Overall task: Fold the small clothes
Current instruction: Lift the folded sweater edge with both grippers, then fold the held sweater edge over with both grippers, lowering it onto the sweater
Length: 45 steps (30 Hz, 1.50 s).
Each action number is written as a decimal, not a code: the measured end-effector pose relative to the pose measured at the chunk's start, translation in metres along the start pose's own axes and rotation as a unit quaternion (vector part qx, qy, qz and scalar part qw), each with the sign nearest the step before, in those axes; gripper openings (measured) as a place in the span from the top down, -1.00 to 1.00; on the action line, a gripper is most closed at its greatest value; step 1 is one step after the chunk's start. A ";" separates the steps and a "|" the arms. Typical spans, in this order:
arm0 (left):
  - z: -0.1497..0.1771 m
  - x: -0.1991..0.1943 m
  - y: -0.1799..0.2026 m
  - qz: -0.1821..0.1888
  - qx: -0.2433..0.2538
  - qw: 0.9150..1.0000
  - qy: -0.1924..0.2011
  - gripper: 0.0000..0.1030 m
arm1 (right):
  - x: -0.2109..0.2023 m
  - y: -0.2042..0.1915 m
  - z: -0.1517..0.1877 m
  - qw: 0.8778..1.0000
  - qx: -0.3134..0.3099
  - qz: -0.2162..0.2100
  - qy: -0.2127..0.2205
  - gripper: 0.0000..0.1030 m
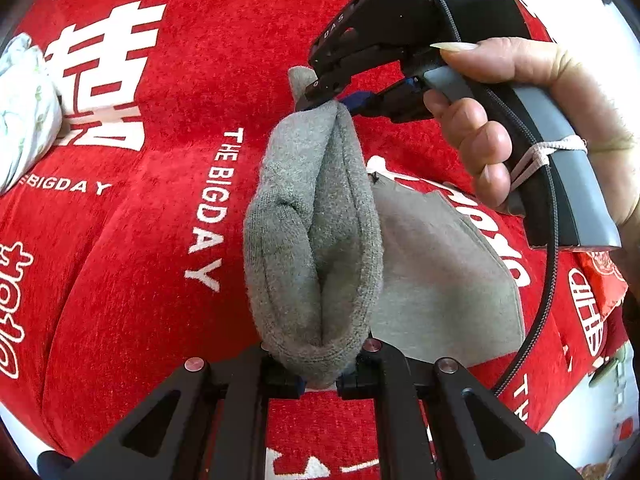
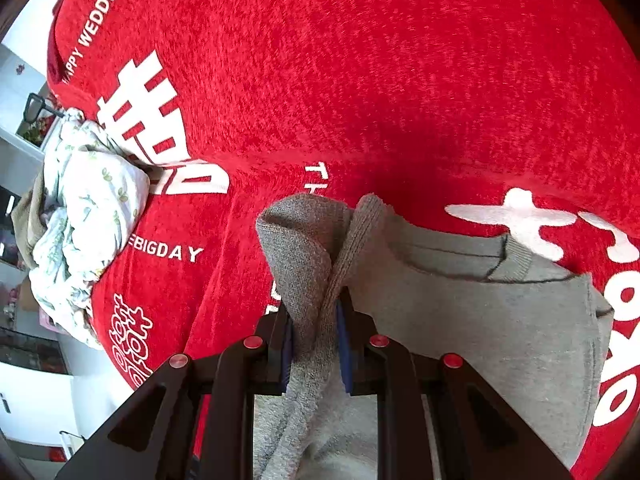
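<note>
Grey knit garment (image 1: 316,240) hangs bunched between the two grippers, lifted above a red wedding-print cloth (image 1: 152,280) that covers the surface. Nearest in the left wrist view, the left gripper (image 1: 320,384) is clenched on the garment's lower fold, its black jaws pinched tight against the thick fabric. From there the folded band rises away to the right gripper (image 1: 320,96), which grasps the far end — a person's hand (image 1: 520,120) wraps the grey handle to the right. In the right wrist view the right gripper (image 2: 316,344) shows its blue pads closed on a twisted strip of the same grey knit, with the ribbed edge standing up just beyond the fingertips. The rest of the garment (image 2: 480,320) trails off to the right, lying flat on the red cloth. Further away on the left, near the cloth's edge, sits a crumpled white leaf-print garment (image 2: 92,216) — well apart from the grey one.
</note>
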<state>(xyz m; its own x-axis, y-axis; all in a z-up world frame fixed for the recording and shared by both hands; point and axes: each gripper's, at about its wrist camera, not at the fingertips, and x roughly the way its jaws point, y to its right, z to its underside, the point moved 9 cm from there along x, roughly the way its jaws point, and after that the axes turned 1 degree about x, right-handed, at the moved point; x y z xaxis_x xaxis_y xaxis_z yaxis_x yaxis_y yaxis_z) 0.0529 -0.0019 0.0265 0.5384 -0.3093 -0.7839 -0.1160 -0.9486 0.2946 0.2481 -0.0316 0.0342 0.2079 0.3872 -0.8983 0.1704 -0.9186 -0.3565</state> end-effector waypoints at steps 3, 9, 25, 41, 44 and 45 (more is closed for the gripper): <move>0.000 0.000 0.007 -0.005 0.009 1.000 -0.002 0.80 | -0.008 0.006 0.001 1.000 0.000 -0.001 0.003 0.60; 0.001 0.000 0.021 -0.014 0.020 1.000 -0.007 0.80 | -0.021 0.015 0.004 1.000 0.003 -0.007 0.010 0.60; 0.003 0.011 0.083 -0.056 0.099 0.993 -0.017 0.80 | -0.053 0.060 0.009 1.000 0.007 -0.022 0.020 0.60; 0.002 0.025 0.139 -0.035 0.141 0.989 -0.025 0.80 | -0.088 0.093 0.010 0.998 0.013 -0.048 0.049 0.60; 0.005 0.031 0.147 -0.035 0.149 0.988 -0.031 0.80 | -0.088 0.106 0.013 0.997 0.022 -0.049 0.050 0.60; 0.006 0.032 0.149 -0.035 0.151 0.987 -0.032 0.80 | -0.088 0.114 0.014 0.997 0.028 -0.051 0.051 0.60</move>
<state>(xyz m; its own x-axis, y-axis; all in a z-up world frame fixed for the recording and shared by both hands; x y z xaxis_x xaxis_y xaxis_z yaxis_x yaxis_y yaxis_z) 0.0481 -0.1533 0.0417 0.5007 -0.2363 -0.8327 -0.3296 -0.9416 0.0690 0.2357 -0.1710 0.0687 0.2886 0.4829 -0.8268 0.1419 -0.8755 -0.4618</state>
